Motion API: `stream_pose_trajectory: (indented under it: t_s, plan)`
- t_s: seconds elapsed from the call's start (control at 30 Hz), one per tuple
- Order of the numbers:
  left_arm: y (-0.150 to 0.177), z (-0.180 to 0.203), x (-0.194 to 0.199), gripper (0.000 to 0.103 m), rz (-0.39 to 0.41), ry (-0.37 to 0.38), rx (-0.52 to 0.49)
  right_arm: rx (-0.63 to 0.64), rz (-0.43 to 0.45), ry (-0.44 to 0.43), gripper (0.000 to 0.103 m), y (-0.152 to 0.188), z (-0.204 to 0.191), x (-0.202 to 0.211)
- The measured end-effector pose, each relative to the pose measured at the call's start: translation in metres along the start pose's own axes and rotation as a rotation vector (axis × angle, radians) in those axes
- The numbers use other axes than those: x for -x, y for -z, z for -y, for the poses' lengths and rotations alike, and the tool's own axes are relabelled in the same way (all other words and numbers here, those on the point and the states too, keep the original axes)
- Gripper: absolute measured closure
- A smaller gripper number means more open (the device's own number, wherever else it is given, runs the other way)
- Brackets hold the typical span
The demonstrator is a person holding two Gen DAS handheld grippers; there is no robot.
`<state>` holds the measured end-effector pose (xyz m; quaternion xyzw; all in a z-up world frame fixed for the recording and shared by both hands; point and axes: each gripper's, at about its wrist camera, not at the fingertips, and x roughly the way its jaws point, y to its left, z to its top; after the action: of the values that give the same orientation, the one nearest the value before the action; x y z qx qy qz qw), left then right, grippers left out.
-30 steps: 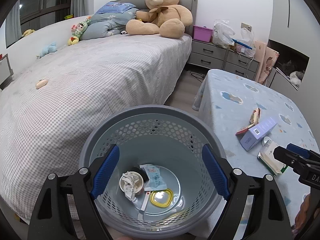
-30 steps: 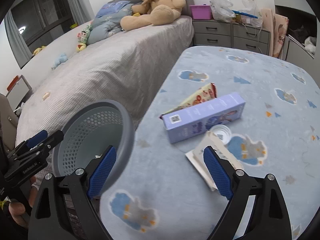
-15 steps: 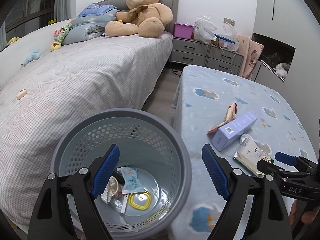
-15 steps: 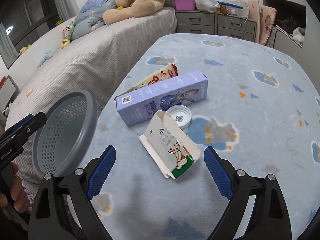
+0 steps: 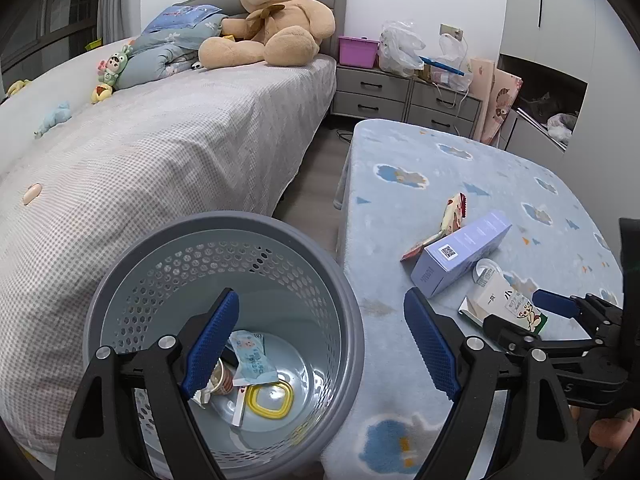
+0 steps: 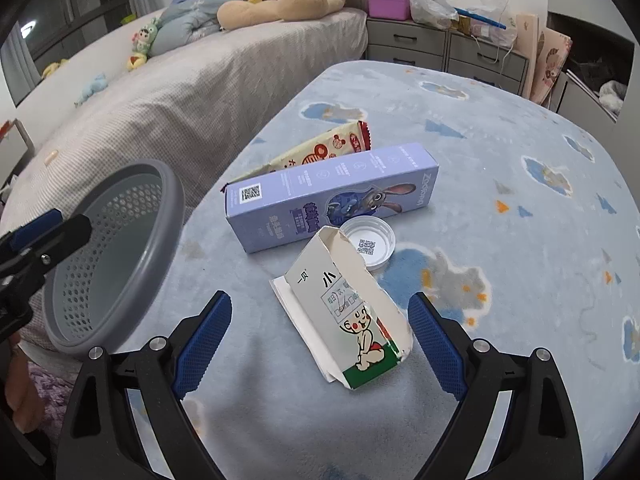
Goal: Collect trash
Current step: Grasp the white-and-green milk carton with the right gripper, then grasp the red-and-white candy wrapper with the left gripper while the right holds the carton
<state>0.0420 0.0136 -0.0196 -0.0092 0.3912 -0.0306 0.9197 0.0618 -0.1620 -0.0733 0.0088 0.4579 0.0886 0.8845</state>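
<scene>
Carton (image 6: 352, 312) lay torn between wide right claw (image 6: 320, 340) pads; squeezing could crumple it loose. Left claw (image 5: 320, 340), wide, hovered over bin (image 5: 344, 280) beside carton.

Both views are evenly lit by bright indoor light from overhead. A glare spot shines on the floor of the grey bin (image 5: 256, 264), and soft shadows fall on the surface (image 6: 500, 184) beneath the tongs. Fisheye bending curves the edges and corners go black. Focus is sharp.
</scene>
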Motion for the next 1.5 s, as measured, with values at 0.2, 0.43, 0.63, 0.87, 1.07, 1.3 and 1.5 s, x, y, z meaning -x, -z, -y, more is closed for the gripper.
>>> stream_pose_trajectory:
  t_s: [0.2,0.43,0.63,0.87,1.07,1.3,1.5]
  plan:
    - [-0.001,0.0,-0.001,0.022,-0.003,0.011,0.004,0.005,-0.025,0.027,0.015,0.001,0.001,-0.011]
    - [-0.001,0.002,0.0,0.022,-0.004,0.017,-0.001,0.013,-0.048,0.056,0.026,0.003,0.002,-0.021]
    - [-0.001,0.003,-0.001,0.022,-0.007,0.018,-0.006,0.017,-0.045,0.05,0.049,0.004,0.003,-0.019]
    - [0.001,0.01,-0.004,0.022,-0.014,0.027,-0.019,-0.038,-0.036,-0.001,0.057,0.008,0.011,-0.009]
    - [0.002,0.021,-0.005,0.022,-0.016,0.04,-0.045,-0.08,-0.008,-0.016,0.057,0.011,0.023,0.005]
    - [0.0,0.031,-0.008,0.022,-0.016,0.052,-0.062,-0.133,0.017,-0.034,0.057,0.013,0.042,0.018]
    - [-0.005,0.045,-0.011,0.022,-0.019,0.072,-0.091,-0.16,0.029,-0.036,0.057,0.016,0.056,0.025]
